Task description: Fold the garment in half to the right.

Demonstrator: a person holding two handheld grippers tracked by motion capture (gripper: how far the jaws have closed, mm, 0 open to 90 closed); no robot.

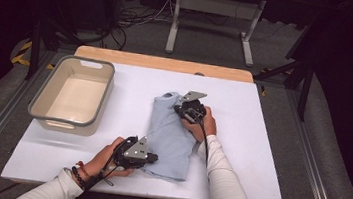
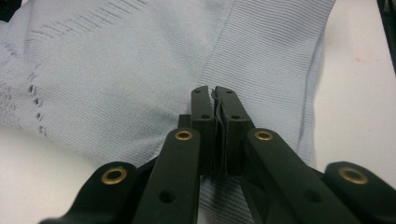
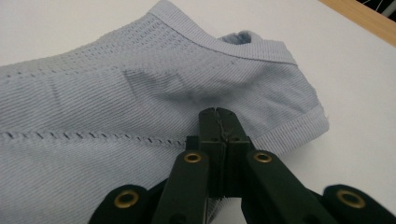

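At table left, grey bin (image 1: 72,93) empty; both tongs pinching folded blue garment (image 1: 170,134).

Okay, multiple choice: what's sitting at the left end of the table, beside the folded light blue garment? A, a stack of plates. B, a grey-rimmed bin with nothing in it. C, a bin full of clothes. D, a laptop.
B: the grey-rimmed bin stands to the left of the light blue garment on the white table, and its pale inside is bare.
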